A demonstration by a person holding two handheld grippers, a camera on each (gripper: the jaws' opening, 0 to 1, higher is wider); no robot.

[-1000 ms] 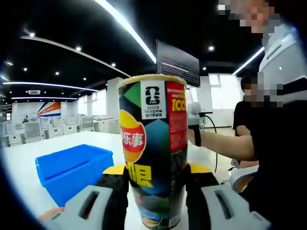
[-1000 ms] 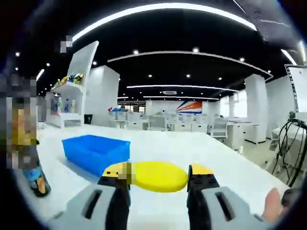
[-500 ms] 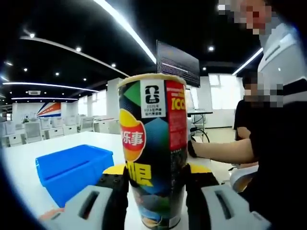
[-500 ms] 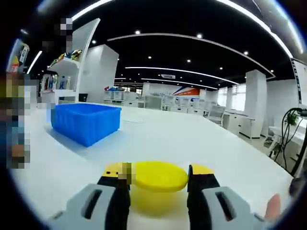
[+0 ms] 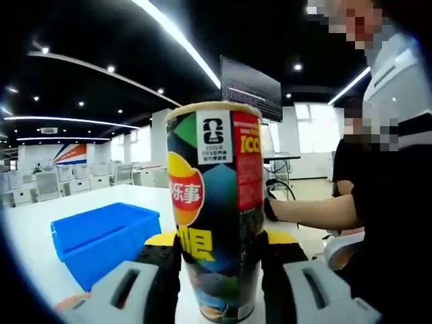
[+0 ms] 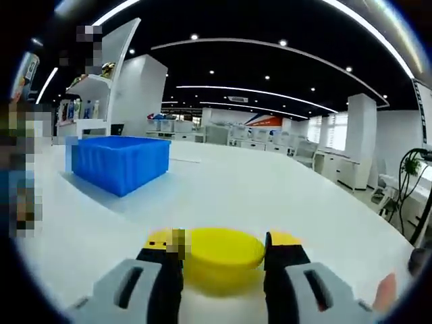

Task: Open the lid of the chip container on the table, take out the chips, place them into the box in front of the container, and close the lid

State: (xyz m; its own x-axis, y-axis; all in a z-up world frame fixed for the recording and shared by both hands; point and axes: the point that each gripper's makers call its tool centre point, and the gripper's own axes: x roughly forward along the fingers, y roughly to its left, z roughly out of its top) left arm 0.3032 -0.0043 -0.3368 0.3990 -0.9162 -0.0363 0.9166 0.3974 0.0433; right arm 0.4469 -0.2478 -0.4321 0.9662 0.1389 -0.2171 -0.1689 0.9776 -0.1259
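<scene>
Two tools gripping, left tool (image 5: 221,251) chip container (image 5: 216,202), right tool (image 6: 223,251) yellow lid (image 6: 224,255)

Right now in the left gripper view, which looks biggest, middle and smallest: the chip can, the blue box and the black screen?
1. Chip can, though it sits closest to the camera.
2. Blue box.
3. Black screen, which is farther off, so its true size is unsure.

The chip container (image 5: 216,209) reads "乐事" and "100".
</scene>
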